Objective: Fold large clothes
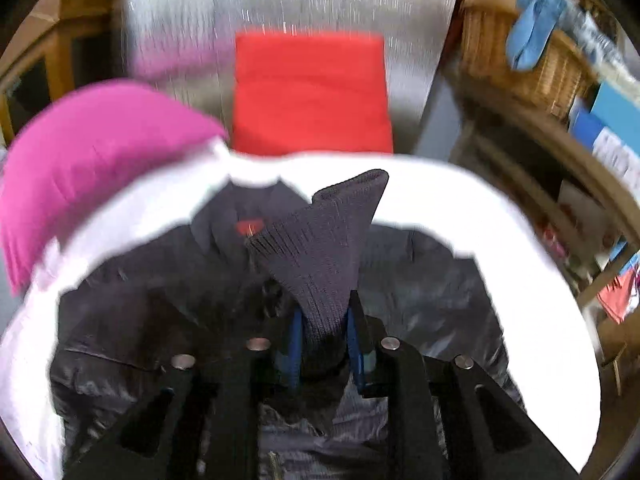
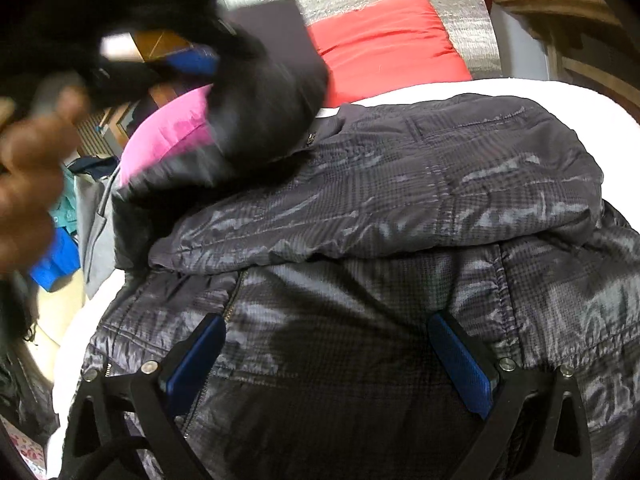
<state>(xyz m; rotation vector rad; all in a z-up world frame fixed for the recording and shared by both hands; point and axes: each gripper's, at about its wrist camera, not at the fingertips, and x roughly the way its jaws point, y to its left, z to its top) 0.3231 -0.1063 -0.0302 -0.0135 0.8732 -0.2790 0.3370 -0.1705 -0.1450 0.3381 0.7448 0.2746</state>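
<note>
my left gripper (image 1: 322,344) pinched the sleeve cuff (image 1: 324,240) tight, folding it over the jacket (image 2: 400,200) on the white bed (image 1: 460,208). my right gripper (image 2: 336,356) hung wide open, holding nothing. next i should lay the sleeve flat.

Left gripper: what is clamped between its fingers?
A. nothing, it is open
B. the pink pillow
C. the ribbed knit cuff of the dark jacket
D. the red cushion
C: the left gripper is shut on the ribbed cuff, which sticks up above the jacket.
</note>
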